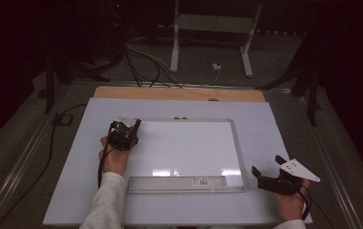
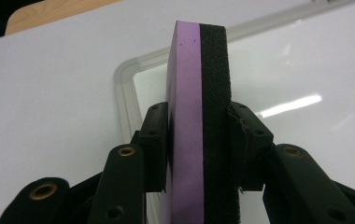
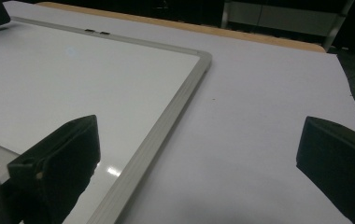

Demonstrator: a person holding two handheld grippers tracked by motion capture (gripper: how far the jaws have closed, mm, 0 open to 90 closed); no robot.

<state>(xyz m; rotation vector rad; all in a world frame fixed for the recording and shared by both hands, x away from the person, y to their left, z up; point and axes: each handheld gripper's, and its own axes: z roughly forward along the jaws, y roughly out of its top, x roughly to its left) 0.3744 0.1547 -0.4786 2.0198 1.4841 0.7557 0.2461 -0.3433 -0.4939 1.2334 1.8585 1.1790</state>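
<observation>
A whiteboard (image 1: 189, 148) with a grey frame lies flat in the middle of the white table. My left gripper (image 1: 131, 122) hovers at the board's far left corner, shut on a board eraser (image 2: 199, 116) with a purple body and a black felt face, held on edge between the jaws. In the left gripper view the board's rounded corner (image 2: 124, 74) lies just beyond the eraser. My right gripper (image 1: 267, 165) rests open off the board's near right corner, nothing between its jaws. The board's right frame edge (image 3: 166, 126) runs past its left jaw in the right gripper view.
A grey pen tray (image 1: 177, 182) with a barcode label runs along the board's near edge. A wooden strip (image 1: 179, 93) borders the table's far side. Beyond it are cables (image 1: 141, 67) and a white stand's legs (image 1: 210, 43) on the floor.
</observation>
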